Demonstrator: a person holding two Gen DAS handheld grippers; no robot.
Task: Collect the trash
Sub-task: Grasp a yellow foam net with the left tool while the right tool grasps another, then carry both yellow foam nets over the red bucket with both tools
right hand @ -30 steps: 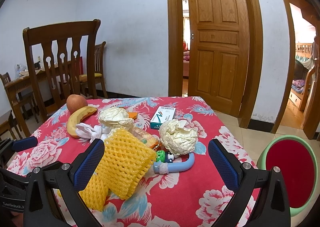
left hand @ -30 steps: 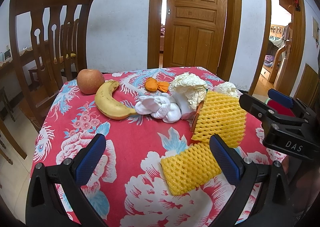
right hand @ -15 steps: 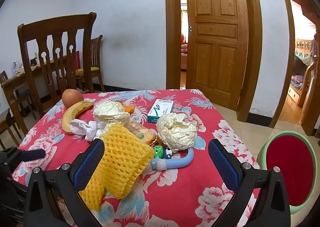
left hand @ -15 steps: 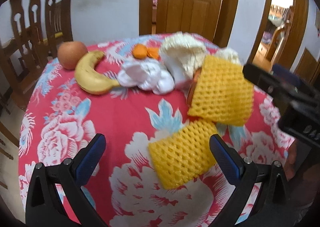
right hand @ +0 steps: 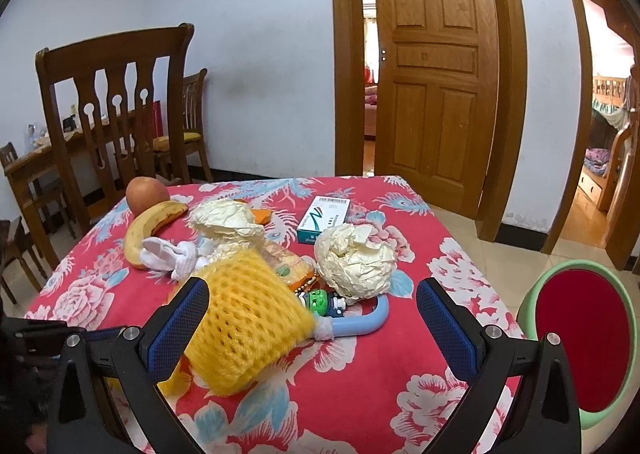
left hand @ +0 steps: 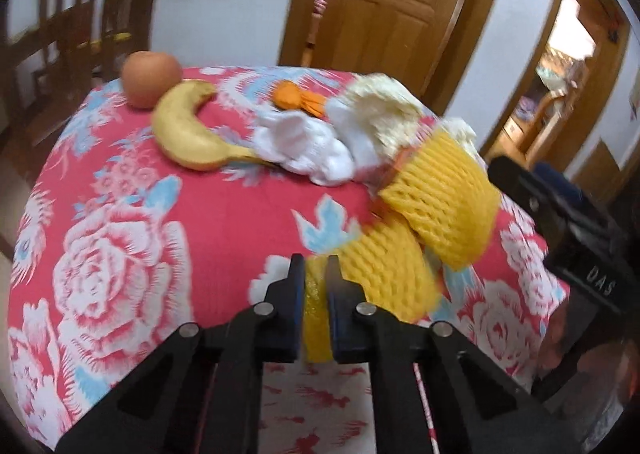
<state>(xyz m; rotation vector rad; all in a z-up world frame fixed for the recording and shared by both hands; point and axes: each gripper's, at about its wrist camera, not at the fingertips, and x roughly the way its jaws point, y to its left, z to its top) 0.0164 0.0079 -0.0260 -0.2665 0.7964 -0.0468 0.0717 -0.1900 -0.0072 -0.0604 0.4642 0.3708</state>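
Pinching the near edge of a flat yellow foam fruit net [left hand: 384, 270], the left gripper [left hand: 316, 274] stands clenched on it; its jaws have just been closing, and the net's squeezed edge shows between the two black fingers [left hand: 294, 294]. The rest of this net lies on the red floral tablecloth [left hand: 224, 222], to the right of the fingers. A second yellow foam net, cup-shaped [left hand: 444, 198], rests against the flat one on its far right side. In the right wrist view this cup-shaped net [right hand: 244, 318] sits in front of the right gripper's left pad, partly overlapping it in the picture; whether they touch cannot be told.

The right gripper [right hand: 312, 330] is released, its blue pads [right hand: 444, 330] standing wide apart with nothing pressed between them.

Other items on the table: a reddish apple [left hand: 151, 79] at the far left, touching a yellow banana [left hand: 188, 138]; white knotted cloth pieces [left hand: 308, 150] just beside the banana's near end; an orange scrap [left hand: 296, 96] beyond them; two crumpled balls of cream paper [right hand: 356, 262], one far and one to the right; a white and teal carton [right hand: 324, 220] at the far side; a light blue curved plastic handle [right hand: 360, 324] near the right ball. A green-rimmed red round bin [right hand: 580, 342] stands off the table at the right. The left wrist view is motion-blurred.
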